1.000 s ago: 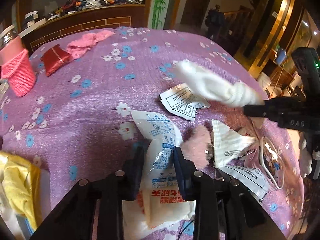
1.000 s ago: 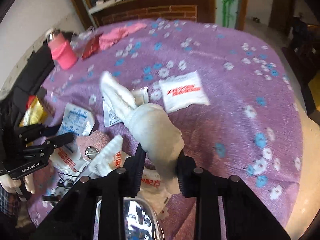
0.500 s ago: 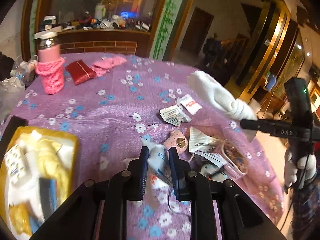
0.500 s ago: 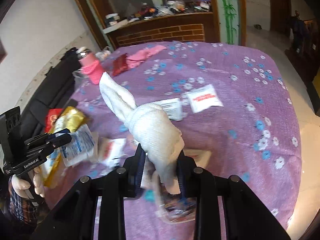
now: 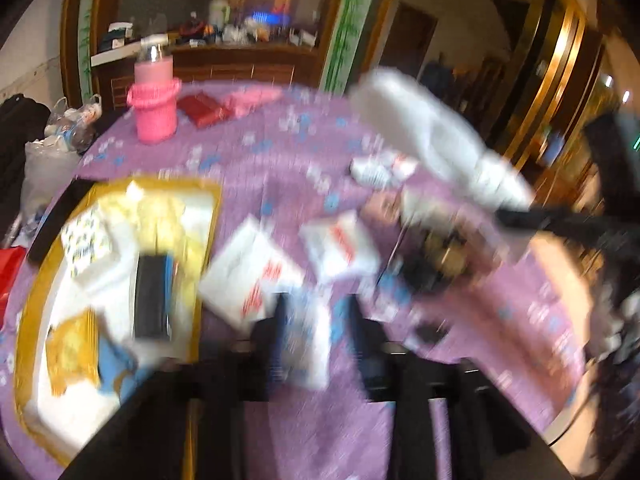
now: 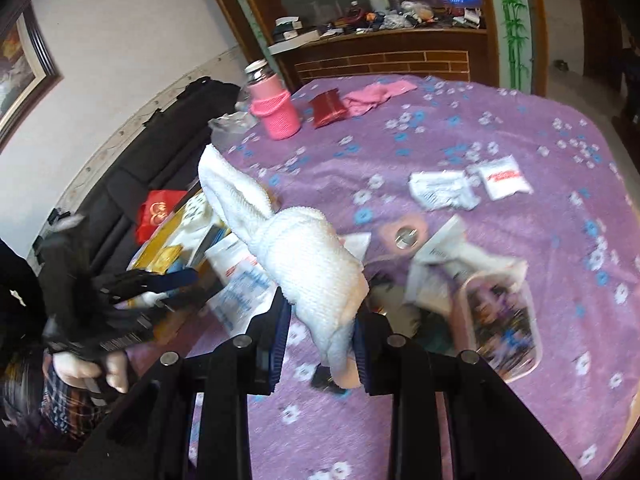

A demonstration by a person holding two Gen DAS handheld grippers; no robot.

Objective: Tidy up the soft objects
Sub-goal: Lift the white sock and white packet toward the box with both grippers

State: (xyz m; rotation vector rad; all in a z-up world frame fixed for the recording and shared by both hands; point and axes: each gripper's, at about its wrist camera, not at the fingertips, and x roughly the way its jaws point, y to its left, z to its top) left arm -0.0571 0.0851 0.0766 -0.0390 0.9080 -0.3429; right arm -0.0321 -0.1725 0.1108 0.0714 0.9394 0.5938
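My right gripper (image 6: 320, 320) is shut on a white knitted cloth (image 6: 304, 252) and holds it up above the purple flowered tablecloth (image 6: 460, 140). The cloth also shows in the blurred left wrist view (image 5: 432, 140). My left gripper (image 5: 314, 320) is shut on a white and blue soft packet (image 5: 306, 340) above the table, just right of a yellow-rimmed box (image 5: 40, 280) full of items. Several white packets (image 5: 340, 244) and a pink fluffy item (image 6: 404, 232) lie on the cloth.
A pink knitted bottle holder (image 6: 274, 108), a red pouch (image 6: 328, 108) and a pink cloth (image 6: 376, 94) sit at the far side. A clear pouch (image 6: 500, 320) lies at the right. Black bags (image 6: 160, 140) and a red bag (image 6: 156, 212) sit off the left edge.
Both grippers have risen and swung left with their loads. The left gripper with its packet has moved towards the yellow box, which now fills the left of its view.
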